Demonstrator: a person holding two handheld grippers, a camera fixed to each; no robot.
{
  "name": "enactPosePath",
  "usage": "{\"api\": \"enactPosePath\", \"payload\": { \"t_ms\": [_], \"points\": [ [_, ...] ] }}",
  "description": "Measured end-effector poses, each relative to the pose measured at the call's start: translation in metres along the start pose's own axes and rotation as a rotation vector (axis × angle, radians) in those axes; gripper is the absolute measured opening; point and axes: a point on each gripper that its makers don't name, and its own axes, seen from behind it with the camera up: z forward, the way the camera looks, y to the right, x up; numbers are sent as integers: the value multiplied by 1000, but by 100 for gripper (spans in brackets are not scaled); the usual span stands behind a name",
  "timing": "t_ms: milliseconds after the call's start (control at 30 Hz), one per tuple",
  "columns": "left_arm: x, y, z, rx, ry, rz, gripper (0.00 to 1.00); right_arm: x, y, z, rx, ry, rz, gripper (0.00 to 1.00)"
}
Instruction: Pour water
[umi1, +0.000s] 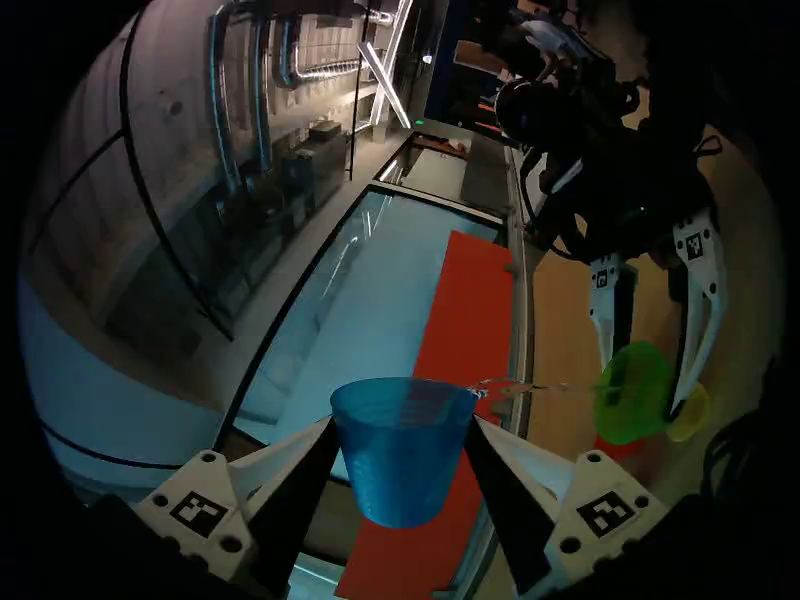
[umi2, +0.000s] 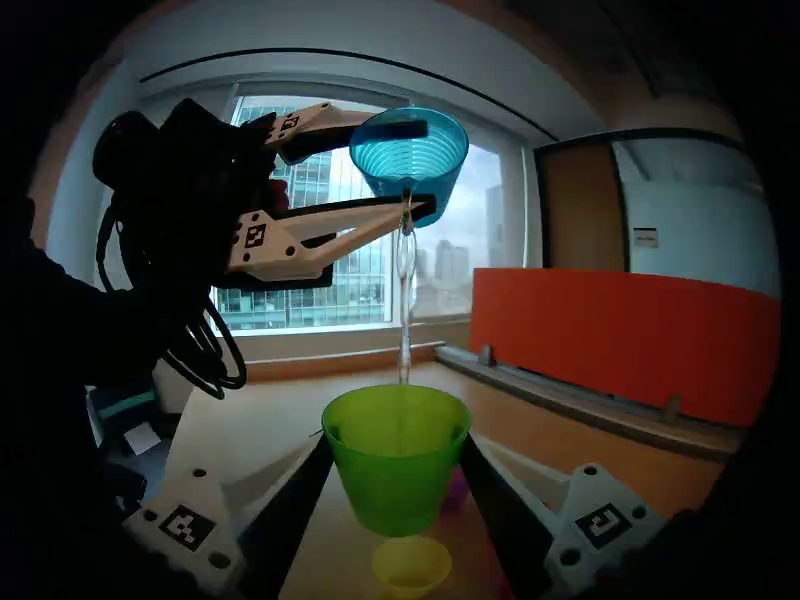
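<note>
Left claw clamped on blue cup, raised and tipped so lip sits above green cup; thin water stream falls straight in. Right claw grips green cup upright under stream to catch it, over bench; small yellow cup below

Wooden counter, light brown, mostly bare. Small yellow cup stands upright on it at the near edge, centre. Purple thing just behind it, mostly hidden, can't tell what. Grey rail runs along the counter's far right side, orange divider panel standing behind the rail.
</note>
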Motion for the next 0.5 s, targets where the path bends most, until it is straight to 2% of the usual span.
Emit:
{"api": "enactPosePath", "payload": {
  "t_ms": [500],
  "points": [
    [4,-3,1,0,3,53,85,1,1,0,-1,1,-4,89]
  ]
}}
